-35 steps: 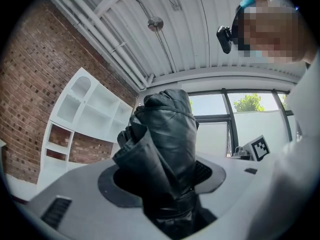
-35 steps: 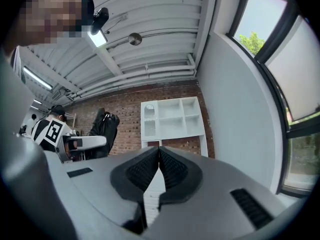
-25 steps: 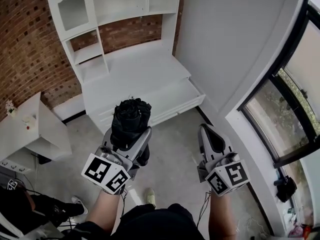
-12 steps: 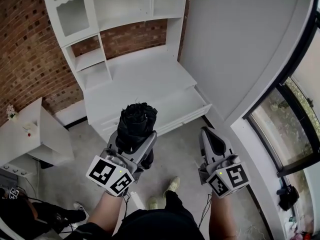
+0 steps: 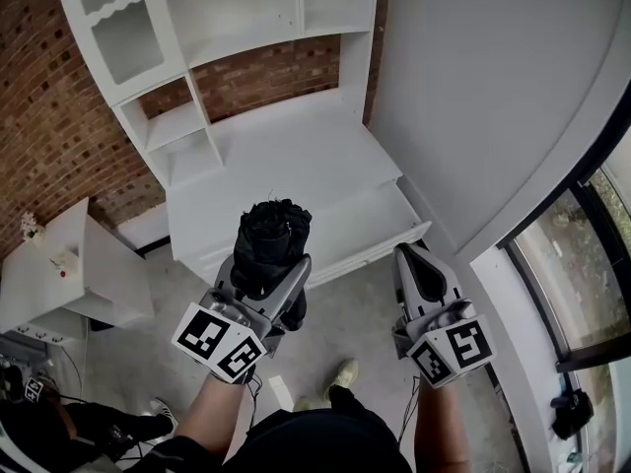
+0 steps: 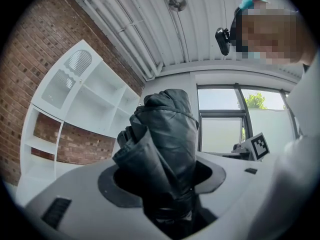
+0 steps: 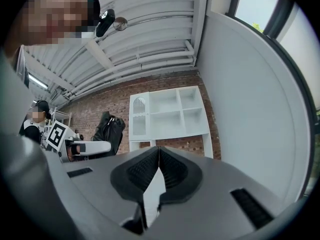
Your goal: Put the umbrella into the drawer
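Note:
A folded black umbrella (image 5: 271,236) stands up between the jaws of my left gripper (image 5: 268,269), which is shut on its lower part. In the left gripper view the umbrella (image 6: 167,144) fills the middle, its folds rising out of the jaws. My right gripper (image 5: 410,256) is shut with nothing in it; its pads (image 7: 171,170) meet along a thin line. Both grippers hover over the floor just in front of the white desk's pulled-out drawer (image 5: 380,247). The umbrella (image 7: 111,126) also shows at the left of the right gripper view.
The white desk top (image 5: 286,161) carries a shelf hutch (image 5: 227,28) against a brick wall (image 5: 49,116). A small white table (image 5: 69,264) stands to the left, a white wall (image 5: 473,87) and window (image 5: 592,294) to the right. A person (image 5: 59,427) sits at the lower left.
Both grippers have come forward towards the desk, and the drawer front now lies close ahead of them. The umbrella stays gripped in the left gripper.

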A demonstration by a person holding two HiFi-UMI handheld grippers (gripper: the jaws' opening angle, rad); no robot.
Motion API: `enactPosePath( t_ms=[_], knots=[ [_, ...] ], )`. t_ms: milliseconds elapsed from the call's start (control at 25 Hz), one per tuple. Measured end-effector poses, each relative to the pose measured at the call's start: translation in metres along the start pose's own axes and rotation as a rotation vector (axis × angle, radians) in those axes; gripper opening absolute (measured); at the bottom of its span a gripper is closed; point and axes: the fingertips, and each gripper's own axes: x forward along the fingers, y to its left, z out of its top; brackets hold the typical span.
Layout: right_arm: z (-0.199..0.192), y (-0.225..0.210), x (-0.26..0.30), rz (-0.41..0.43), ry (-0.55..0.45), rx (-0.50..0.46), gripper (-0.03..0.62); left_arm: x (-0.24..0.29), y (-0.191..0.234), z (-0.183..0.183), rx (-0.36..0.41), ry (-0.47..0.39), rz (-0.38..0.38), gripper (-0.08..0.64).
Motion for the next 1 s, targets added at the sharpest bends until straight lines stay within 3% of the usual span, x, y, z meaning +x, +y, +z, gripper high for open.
enactPosePath(
  t_ms=[440,760,1000],
  knots=[
    [-0.006,-0.094,0.053,0.079,-0.019,0.058,0.005,0.104,0.024,-0.024,0.04,0.031,0.055,0.255],
    [-0.03,-0.119,0.099,0.071,0.019,0.068,0.005,0.153,0.06,-0.064,0.028,0.106,0.016,0.256],
    [-0.053,-0.144,0.142,0.024,0.056,0.054,0.005,0.198,0.099,-0.117,0.029,0.188,-0.06,0.256]
  ],
)
